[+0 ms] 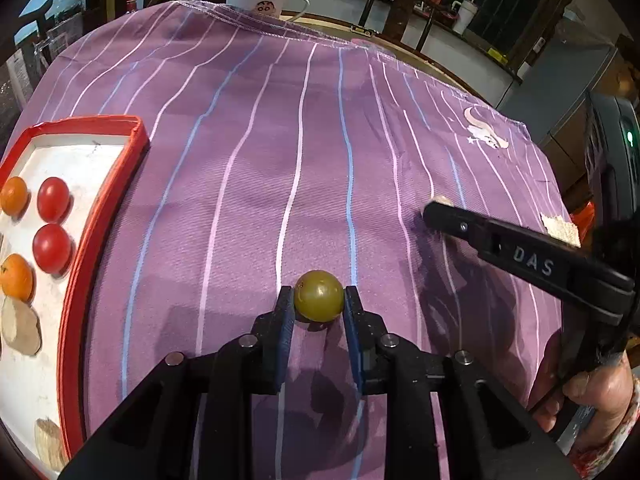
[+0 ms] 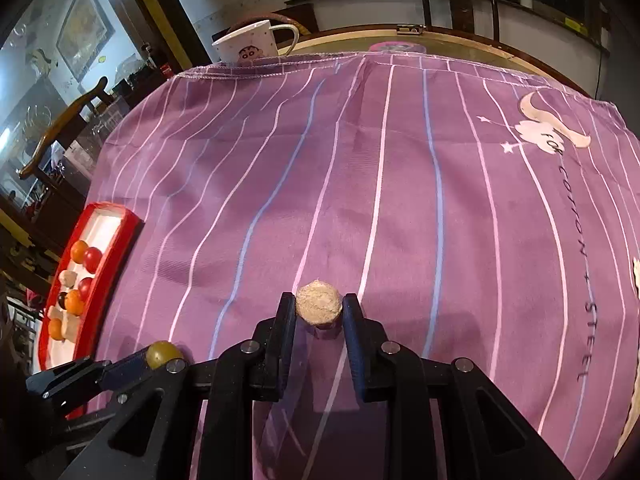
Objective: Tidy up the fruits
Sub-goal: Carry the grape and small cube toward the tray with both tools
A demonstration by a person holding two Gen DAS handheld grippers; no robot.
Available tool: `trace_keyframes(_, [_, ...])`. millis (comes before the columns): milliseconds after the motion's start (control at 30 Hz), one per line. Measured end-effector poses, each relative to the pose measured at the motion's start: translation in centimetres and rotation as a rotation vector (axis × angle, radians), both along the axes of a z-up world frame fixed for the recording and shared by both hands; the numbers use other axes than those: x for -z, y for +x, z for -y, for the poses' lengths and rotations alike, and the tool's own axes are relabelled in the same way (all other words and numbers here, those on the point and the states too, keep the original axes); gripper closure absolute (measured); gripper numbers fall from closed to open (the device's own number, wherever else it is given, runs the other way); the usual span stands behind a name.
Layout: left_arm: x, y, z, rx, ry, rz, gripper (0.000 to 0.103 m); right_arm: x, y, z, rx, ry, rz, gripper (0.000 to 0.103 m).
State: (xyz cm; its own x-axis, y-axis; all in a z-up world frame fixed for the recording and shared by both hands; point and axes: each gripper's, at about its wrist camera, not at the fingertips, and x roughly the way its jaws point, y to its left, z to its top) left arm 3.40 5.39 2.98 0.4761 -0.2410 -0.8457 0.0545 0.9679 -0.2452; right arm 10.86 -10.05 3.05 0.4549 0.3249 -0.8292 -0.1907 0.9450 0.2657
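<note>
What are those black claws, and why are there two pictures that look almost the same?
A person holds a grabbing tool in each hand, and each tool has a camera looking along its two fingers. So each picture is one tool's view. The left gripper pinches a green fruit. The right gripper pinches a tan fruit. Under them lies a purple striped cloth. At the left sits a red tray with red and orange fruits already inside. A white mug stands at the far edge.

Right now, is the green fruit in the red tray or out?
Out: the green fruit sits between the left gripper's fingers, over the cloth.
</note>
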Motion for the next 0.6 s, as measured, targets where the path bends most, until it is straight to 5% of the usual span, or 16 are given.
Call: trace_keyframes(600, [-3.0,-4.1,1.5,0.025,0.001,0.04,0.08,-0.9,-6.6,3.4,0.064,0.062,-0.024,0.077])
